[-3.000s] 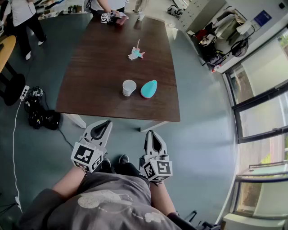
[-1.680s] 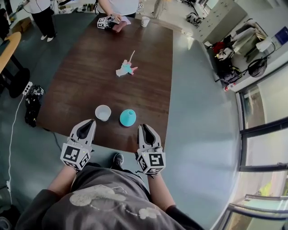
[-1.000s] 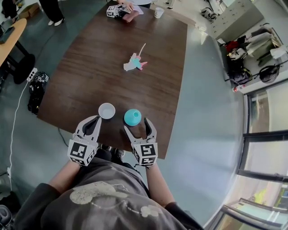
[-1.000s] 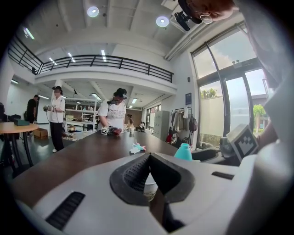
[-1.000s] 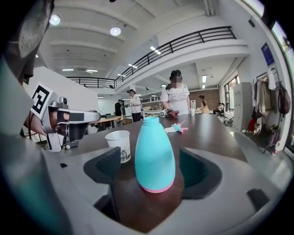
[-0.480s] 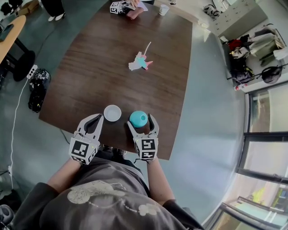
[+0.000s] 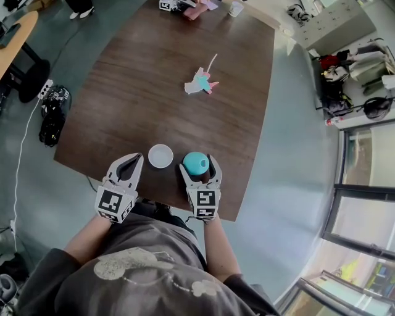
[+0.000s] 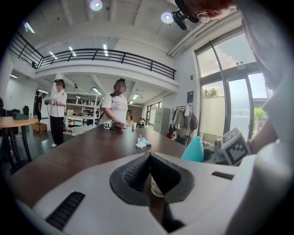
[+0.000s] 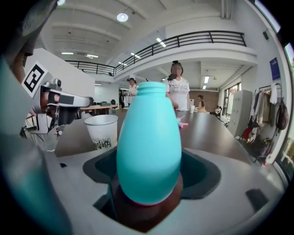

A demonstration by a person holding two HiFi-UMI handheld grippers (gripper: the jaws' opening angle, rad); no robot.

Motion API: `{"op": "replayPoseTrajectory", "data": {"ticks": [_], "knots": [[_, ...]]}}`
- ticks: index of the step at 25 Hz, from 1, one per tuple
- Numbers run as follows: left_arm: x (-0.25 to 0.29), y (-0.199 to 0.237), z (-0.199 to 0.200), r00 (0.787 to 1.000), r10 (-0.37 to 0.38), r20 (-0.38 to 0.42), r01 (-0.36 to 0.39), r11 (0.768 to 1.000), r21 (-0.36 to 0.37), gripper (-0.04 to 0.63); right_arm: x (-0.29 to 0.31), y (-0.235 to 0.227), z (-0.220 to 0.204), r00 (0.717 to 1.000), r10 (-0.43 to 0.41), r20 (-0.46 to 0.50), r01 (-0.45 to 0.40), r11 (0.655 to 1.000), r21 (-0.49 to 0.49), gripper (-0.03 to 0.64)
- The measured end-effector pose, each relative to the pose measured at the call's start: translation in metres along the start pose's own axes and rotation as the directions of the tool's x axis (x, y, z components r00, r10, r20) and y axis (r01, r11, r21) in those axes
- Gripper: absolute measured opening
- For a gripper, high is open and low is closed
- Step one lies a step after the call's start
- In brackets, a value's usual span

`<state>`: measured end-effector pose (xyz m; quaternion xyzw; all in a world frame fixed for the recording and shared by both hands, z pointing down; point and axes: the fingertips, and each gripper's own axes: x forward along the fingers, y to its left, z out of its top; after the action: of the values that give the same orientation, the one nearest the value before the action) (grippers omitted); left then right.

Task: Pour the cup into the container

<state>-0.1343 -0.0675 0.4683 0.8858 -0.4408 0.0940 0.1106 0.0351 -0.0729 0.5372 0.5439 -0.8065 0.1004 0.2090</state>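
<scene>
A white paper cup (image 7: 160, 155) stands upright near the front edge of the dark wooden table (image 7: 154, 80). Just right of it stands a teal bottle-shaped container (image 7: 196, 163). My right gripper (image 7: 199, 168) is open, with one jaw on each side of the container (image 9: 148, 147); a gap shows between the pads and its wall. My left gripper (image 7: 136, 159) is shut and empty, just left of the cup with its tips over the table edge. In the left gripper view the closed tips (image 8: 149, 158) partly hide the cup (image 8: 156, 187).
A small pink and teal paper toy (image 7: 200, 81) lies mid-table. At the far end a person handles a marker cube (image 7: 165, 5) beside another paper cup (image 7: 235, 8). Bags and cables (image 7: 52, 114) lie on the floor to the left. The table's front edge (image 7: 154, 194) runs under my grippers.
My right gripper moved forward until its open jaws straddled the teal container. The left gripper, shut, crept forward to beside the cup. Cup and container have stayed put.
</scene>
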Motion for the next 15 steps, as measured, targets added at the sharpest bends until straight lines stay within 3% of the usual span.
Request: {"op": "replayPoseTrajectory", "data": {"ticks": [5, 10, 15], "knots": [[-0.005, -0.004, -0.022, 0.997, -0.066, -0.033, 0.066, 0.998, 0.012, 0.011, 0.001, -0.001, -0.002, 1.000, -0.007, -0.005, 0.007, 1.000, 0.016, 0.391], [-0.001, -0.013, -0.051, 0.981, -0.160, -0.112, 0.163, 0.986, 0.019, 0.153, 0.002, -0.001, -0.002, 1.000, -0.016, -0.005, 0.016, 1.000, 0.019, 0.391], [0.009, -0.018, -0.057, 0.973, -0.198, -0.115, 0.204, 0.978, 0.046, 0.297, 0.001, -0.003, 0.000, 1.000, -0.026, -0.003, 0.027, 0.998, 0.051, 0.391]]}}
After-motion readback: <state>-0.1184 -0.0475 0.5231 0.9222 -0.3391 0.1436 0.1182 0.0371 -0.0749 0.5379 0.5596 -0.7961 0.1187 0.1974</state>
